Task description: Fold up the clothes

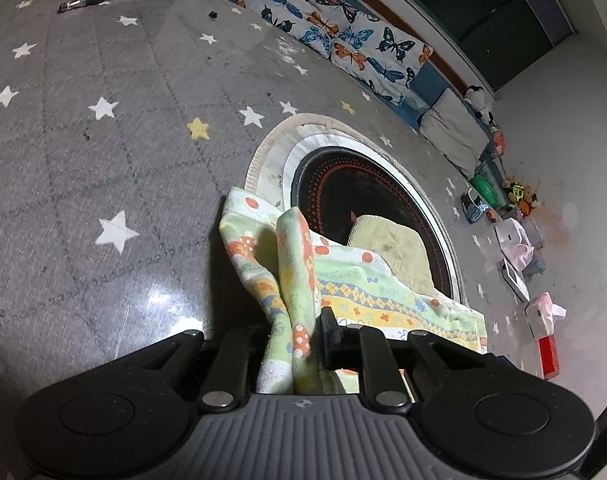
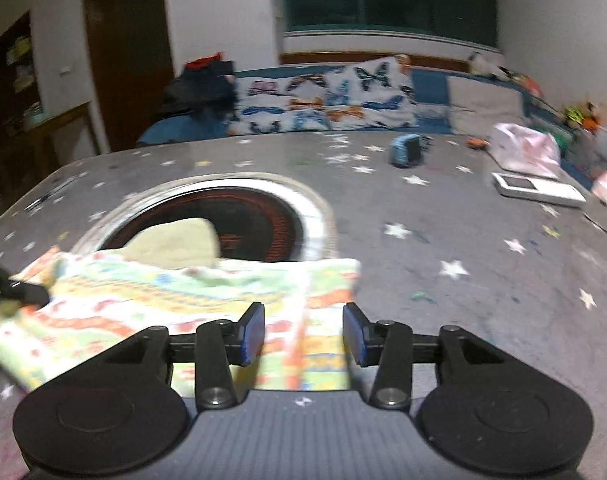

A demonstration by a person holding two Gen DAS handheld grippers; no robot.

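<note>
Now left claw [image 1: 299,336] on cloth [image 1: 295,264]

We see soft printed cloth [image 1: 291,280], terry-like and matt, bunched up between the left gripper's [image 1: 299,336] matt black plastic fingers. The gripper body looks like ribbed grey plastic, with small shiny metal rivets at the pivots. The table [image 1: 103,160] wears a grey star-patterned cover, glossy enough to throw back a lamp glare near its closest edge. Set in the middle, a round black cooktop [image 1: 367,192] looks like smooth glass, ringed in pale stone-like trim. A dull yellowish folded towel [image 1: 391,248] lies on it, nappy. The right gripper's [image 2: 303,336] pads look blue and rubbery.
</note>
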